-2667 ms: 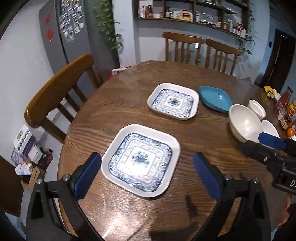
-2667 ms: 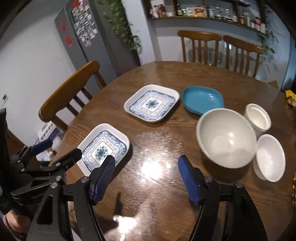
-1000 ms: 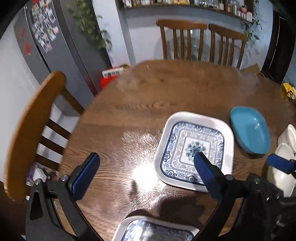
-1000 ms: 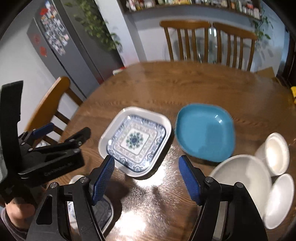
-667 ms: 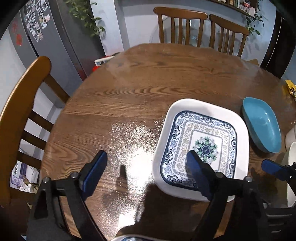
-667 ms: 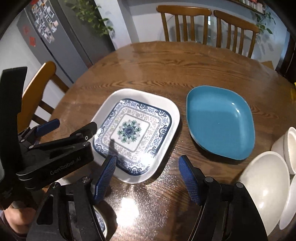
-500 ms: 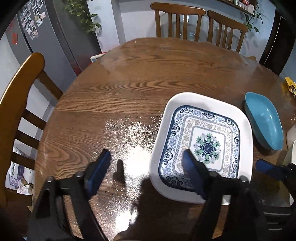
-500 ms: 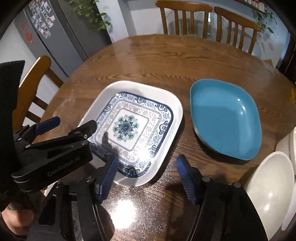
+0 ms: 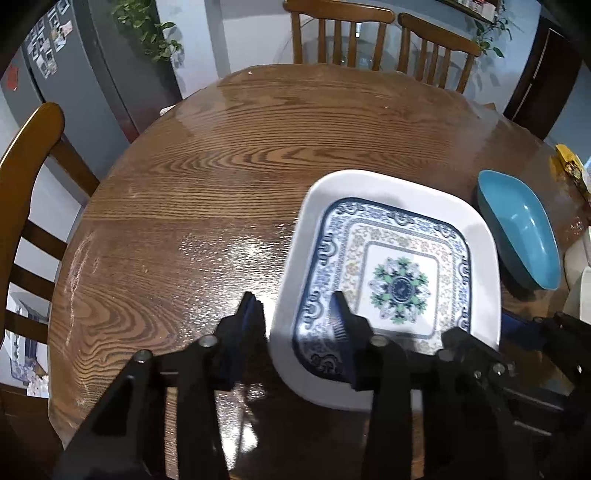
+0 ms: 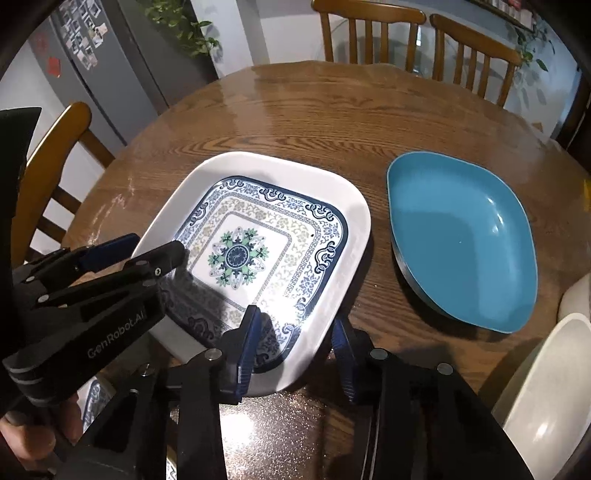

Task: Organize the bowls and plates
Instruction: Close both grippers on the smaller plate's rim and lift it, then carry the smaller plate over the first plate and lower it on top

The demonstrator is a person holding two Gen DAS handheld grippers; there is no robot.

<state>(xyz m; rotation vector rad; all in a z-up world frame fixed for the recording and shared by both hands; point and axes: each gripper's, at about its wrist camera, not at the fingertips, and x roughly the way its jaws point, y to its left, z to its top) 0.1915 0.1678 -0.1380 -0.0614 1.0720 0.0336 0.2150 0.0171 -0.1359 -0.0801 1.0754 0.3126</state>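
A white square plate with a blue pattern (image 9: 399,284) (image 10: 240,258) lies on the round wooden table (image 9: 240,147). My left gripper (image 9: 295,328) (image 10: 142,253) straddles its near left rim, one pad outside and one inside. The jaws are closing and a thin gap still shows. My right gripper (image 10: 297,336) straddles the plate's near right corner. Its jaws are closing too, with the rim between them and not pinched. A teal dish (image 10: 461,240) (image 9: 524,229) sits just right of the plate. A second patterned plate (image 10: 94,398) peeks out beneath the left gripper.
A large white bowl (image 10: 546,387) stands at the right edge, near the teal dish. Wooden chairs stand at the left (image 9: 26,184) and beyond the far side (image 9: 343,22). A hand (image 10: 29,435) holds the left gripper. Bare wood stretches left of the plate.
Both grippers came down and forward from the near plate to the farther patterned plate. Their jaws narrowed from wide apart until they sit around its rim.
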